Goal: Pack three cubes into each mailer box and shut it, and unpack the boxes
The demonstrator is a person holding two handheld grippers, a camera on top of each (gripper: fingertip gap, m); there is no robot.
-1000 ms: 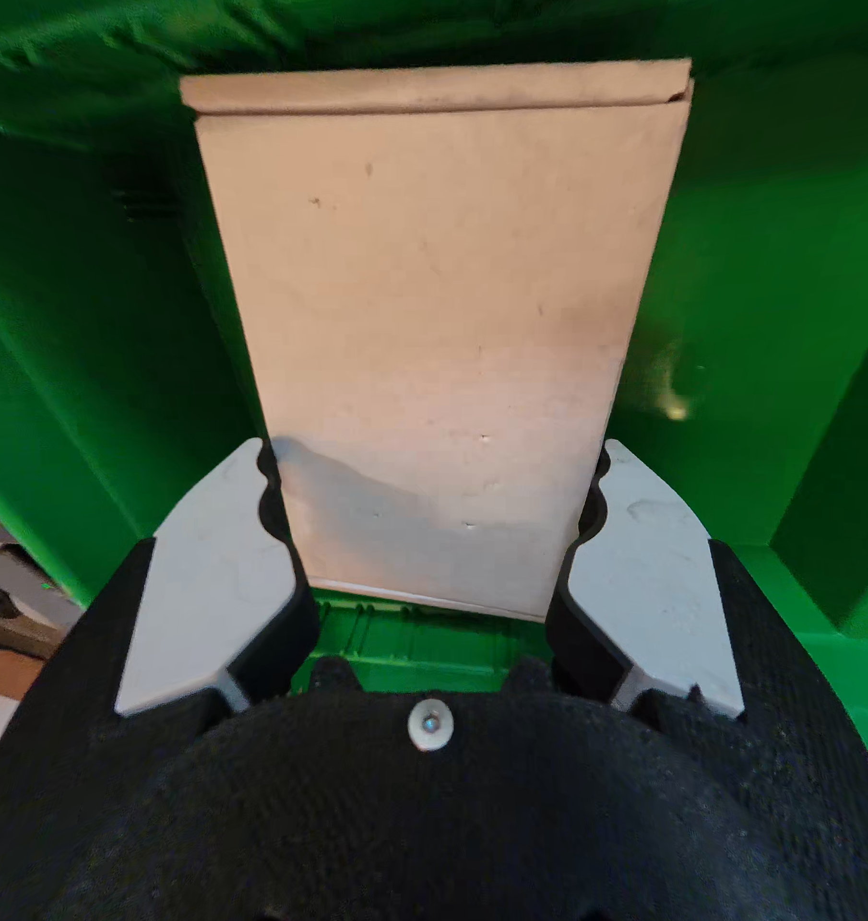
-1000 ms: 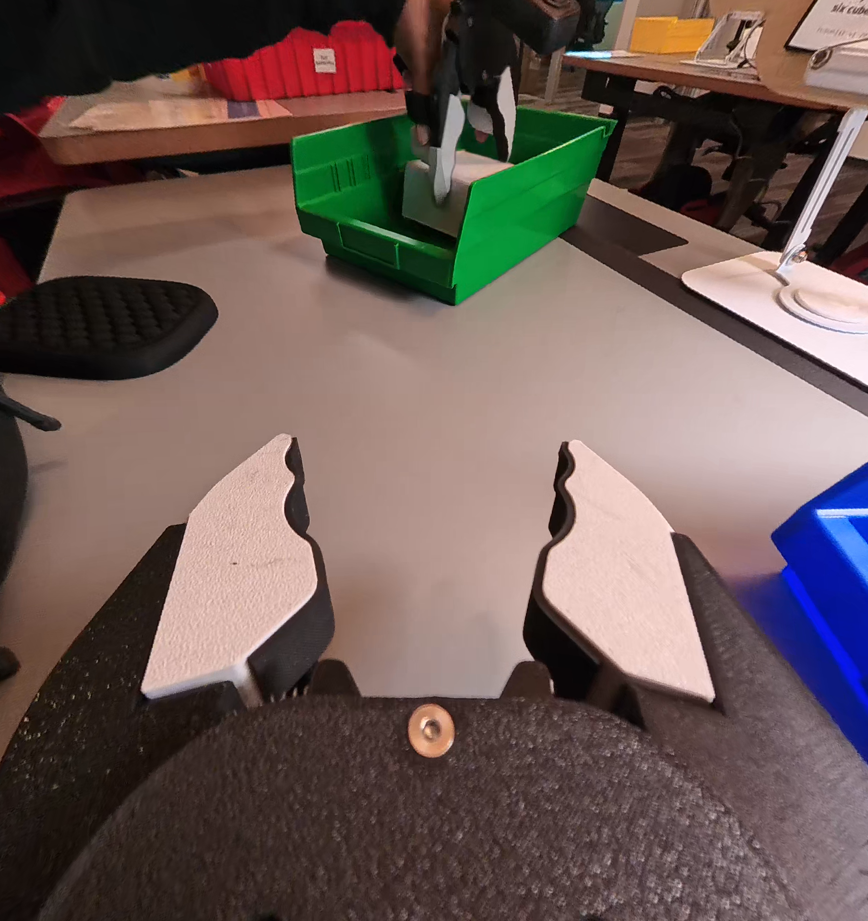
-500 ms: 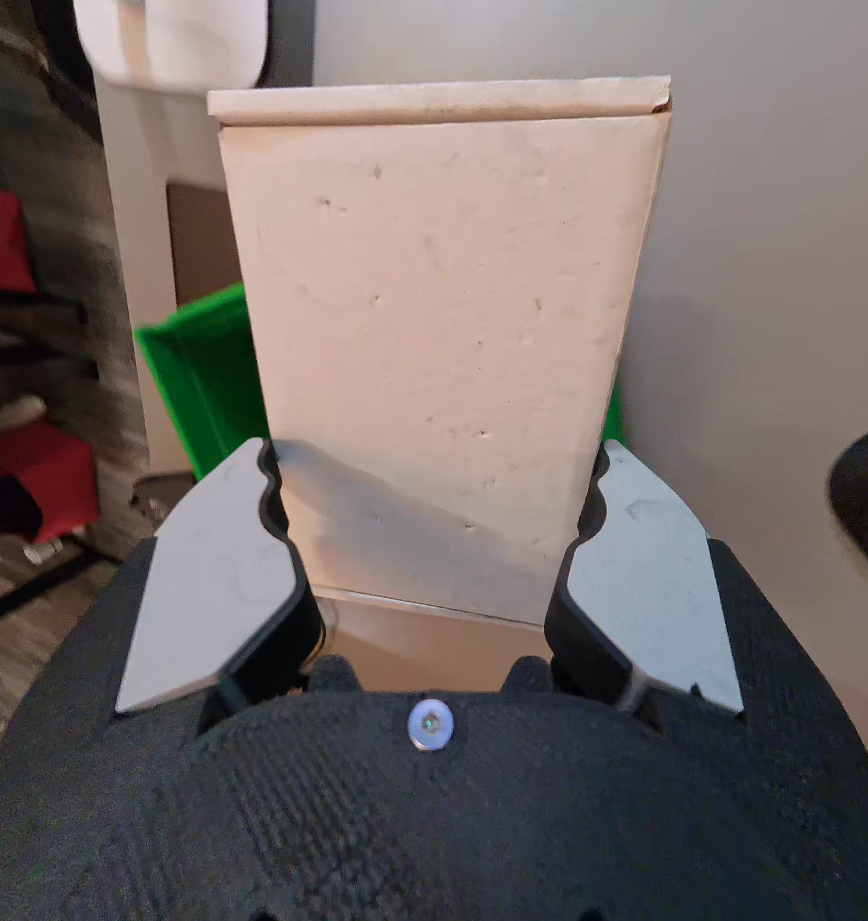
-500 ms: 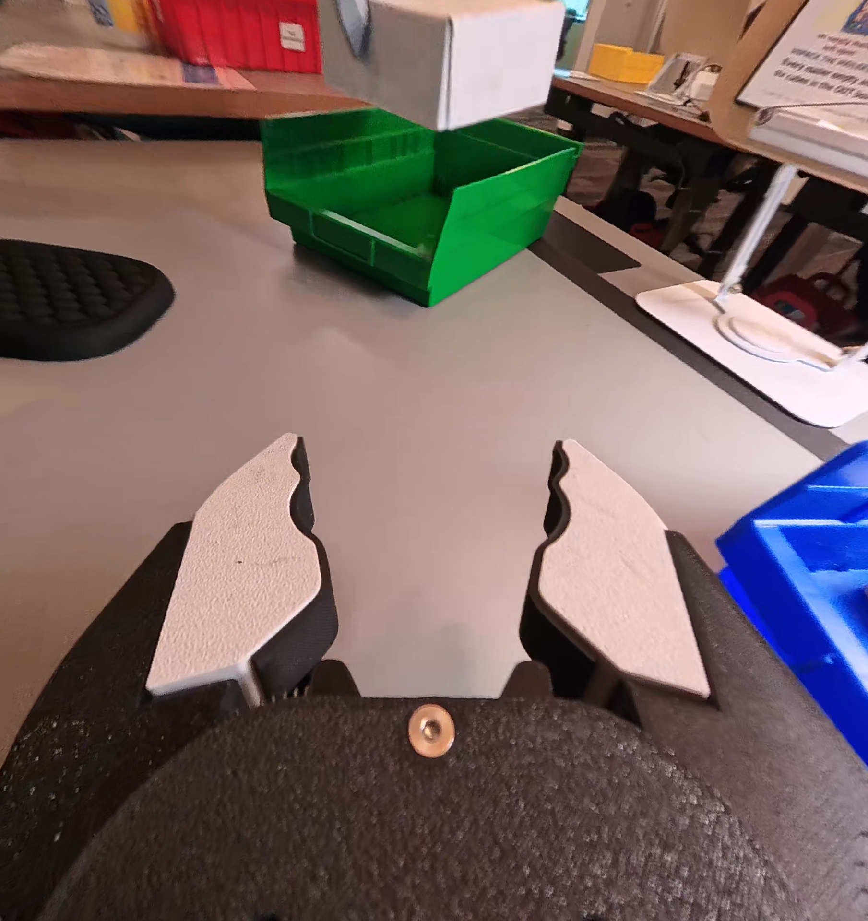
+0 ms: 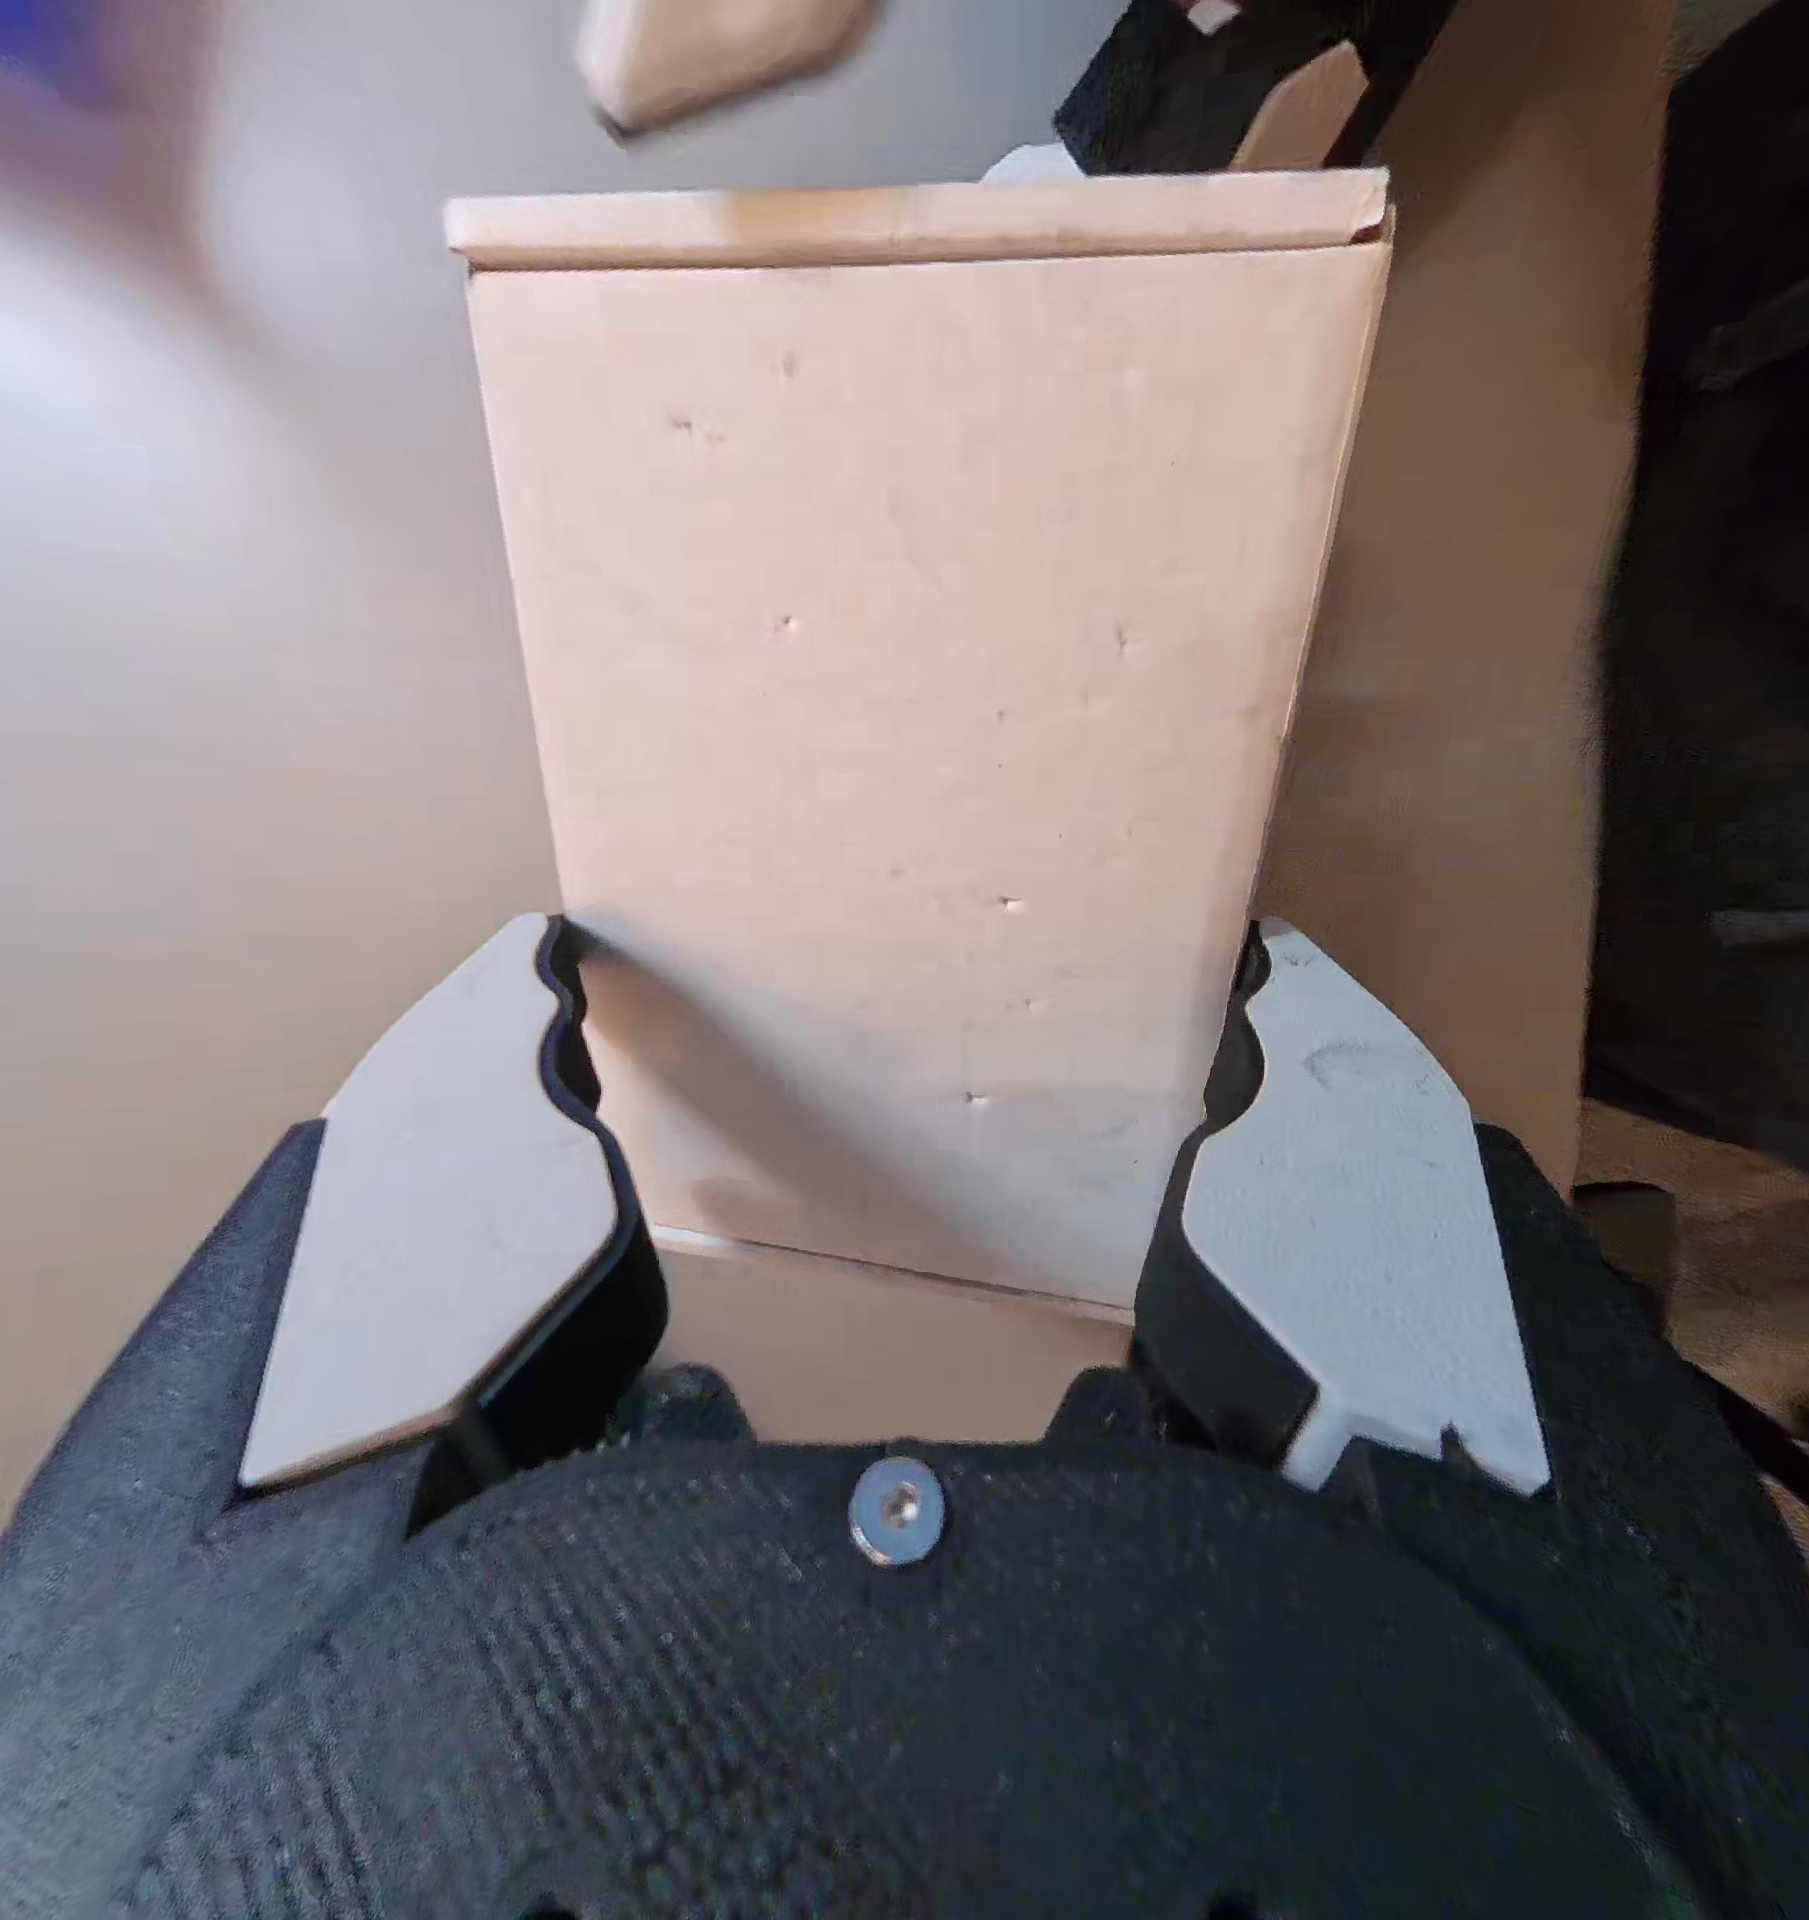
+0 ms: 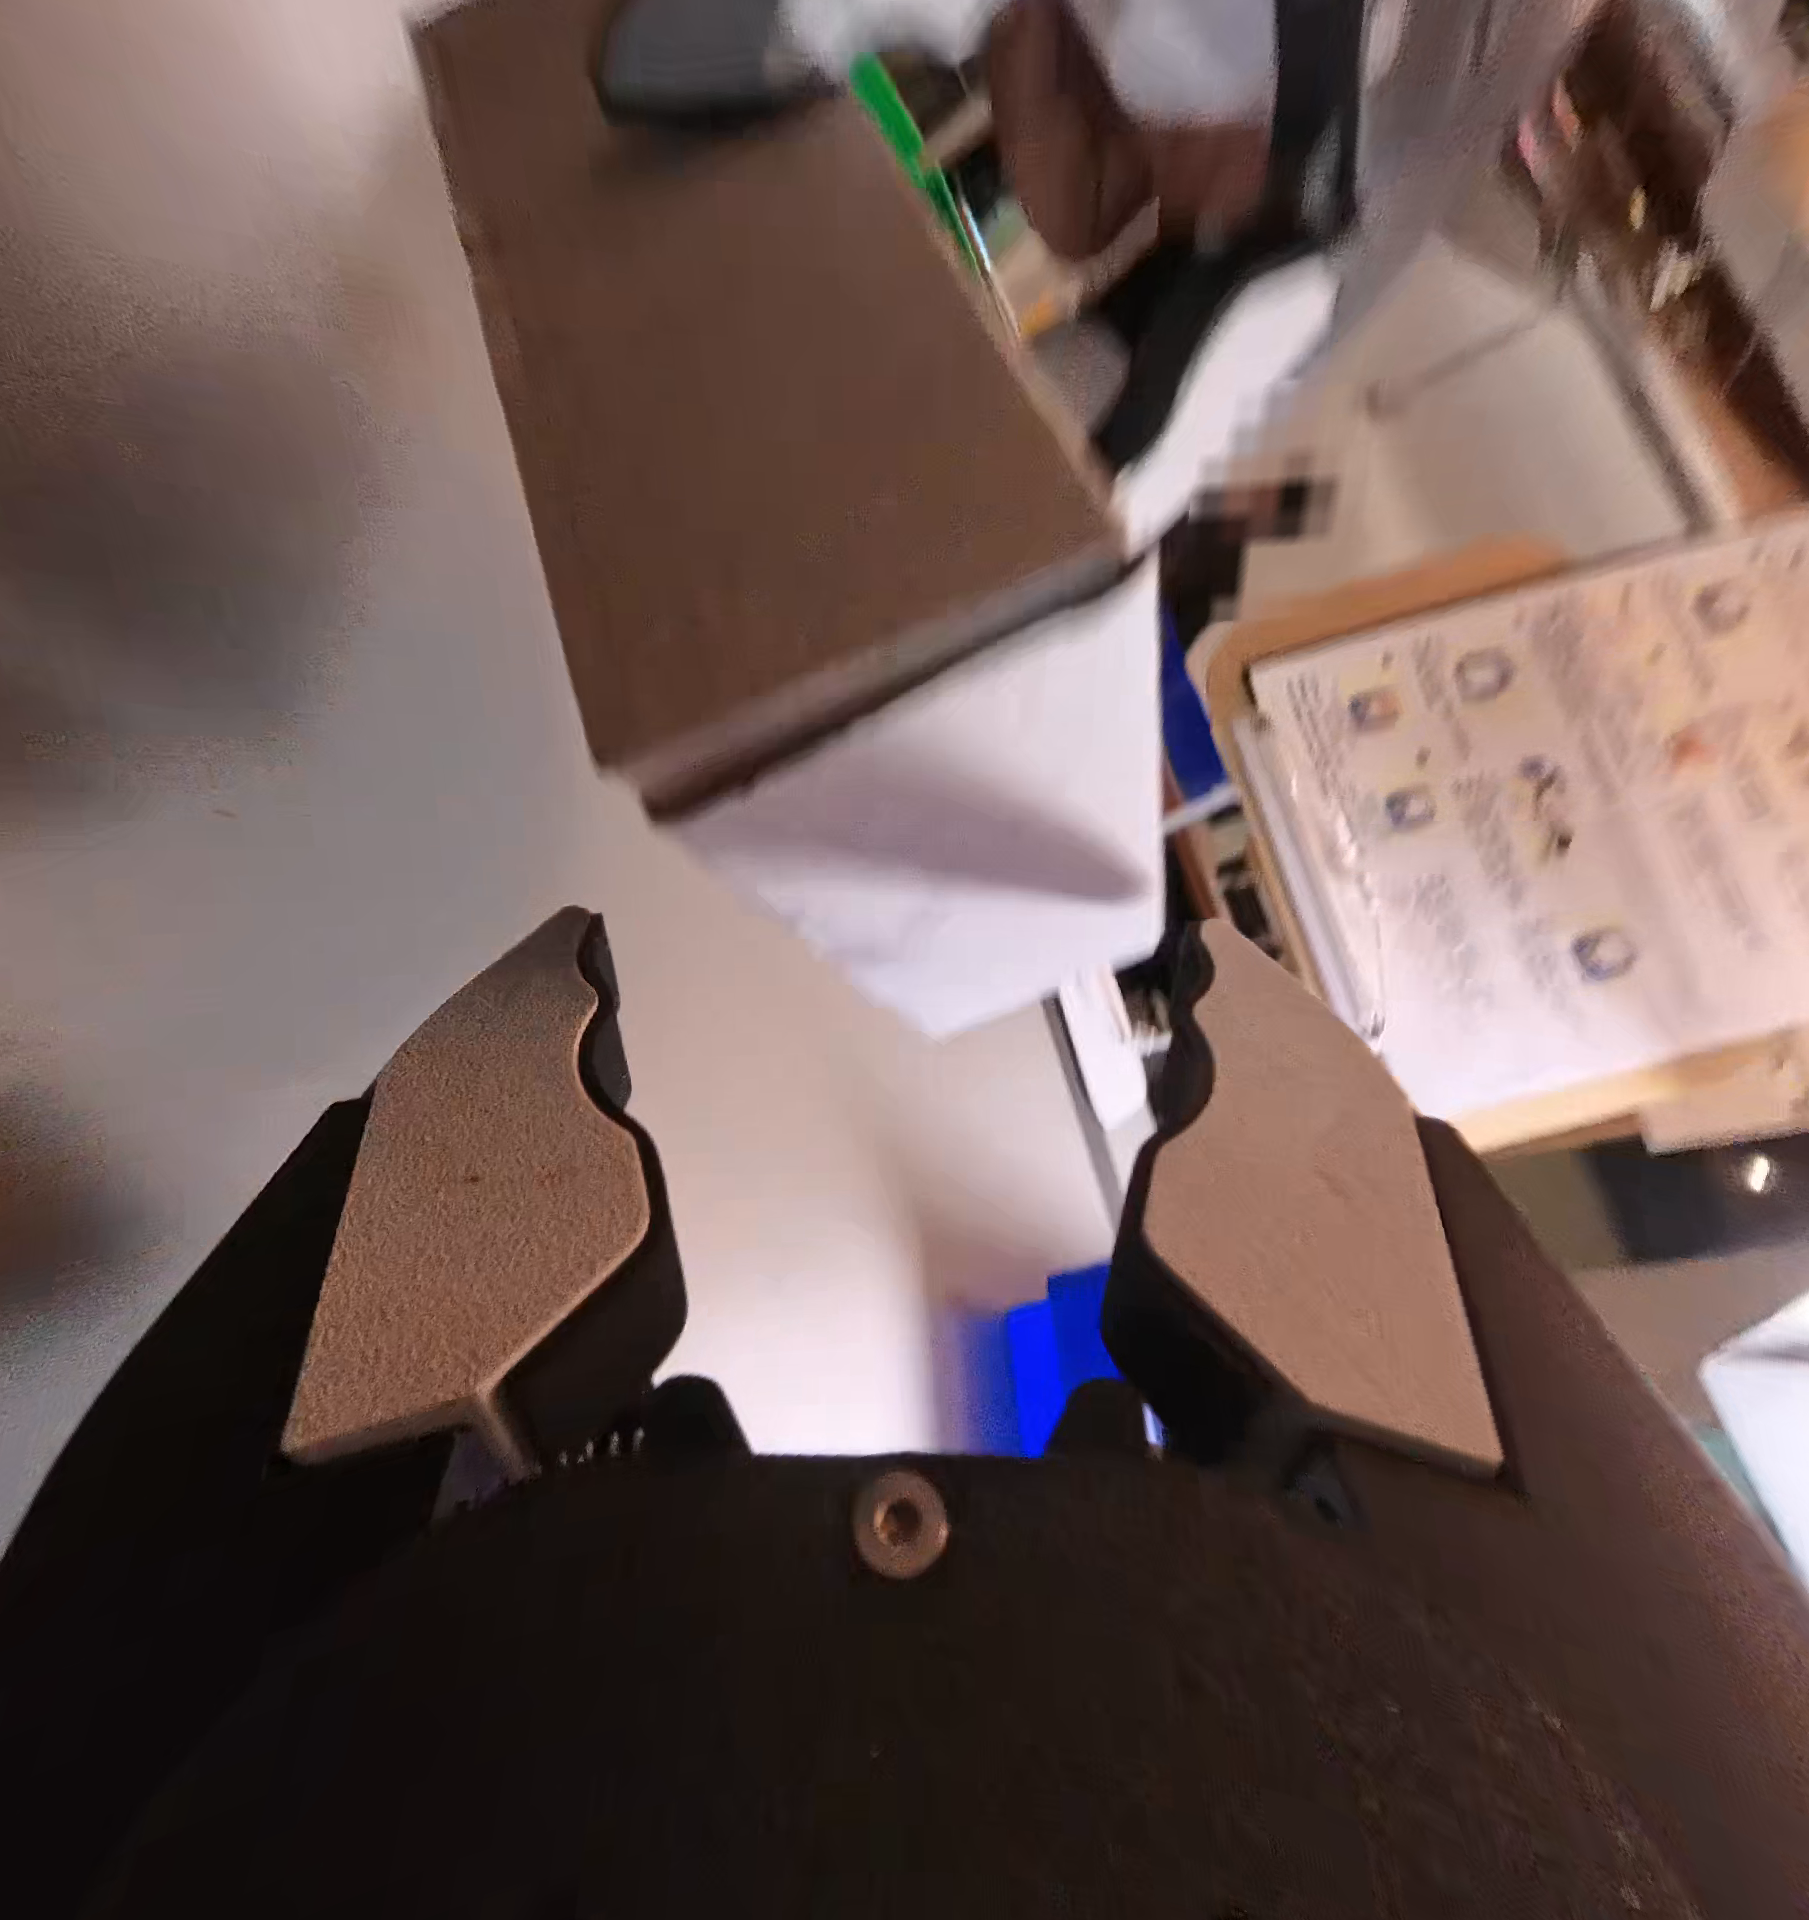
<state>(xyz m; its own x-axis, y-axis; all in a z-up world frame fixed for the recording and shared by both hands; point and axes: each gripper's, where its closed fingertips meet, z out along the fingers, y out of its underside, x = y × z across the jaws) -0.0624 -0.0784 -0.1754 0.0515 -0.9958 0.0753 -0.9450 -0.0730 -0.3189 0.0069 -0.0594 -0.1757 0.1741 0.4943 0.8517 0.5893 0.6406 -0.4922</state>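
Observation:
My left gripper is shut on a closed cardboard mailer box, one finger on each long side near its lower end. The box sticks out away from the camera and hides what lies behind it. It also shows in the blurred right wrist view, held in the air above and ahead of my right gripper. That gripper is open, empty and tilted, with a gap between it and the box. A black part of the right gripper shows just beyond the far end of the box. No cubes are visible.
The grey table top runs along the left of the right wrist view. A blue bin sits low between my right fingers. A board with a printed sheet stands at the right. A sliver of green shows behind the box.
My left gripper lifted the box out of the green bin and swung it over towards my right gripper. My right gripper tilted up and turned to face the box, still open.

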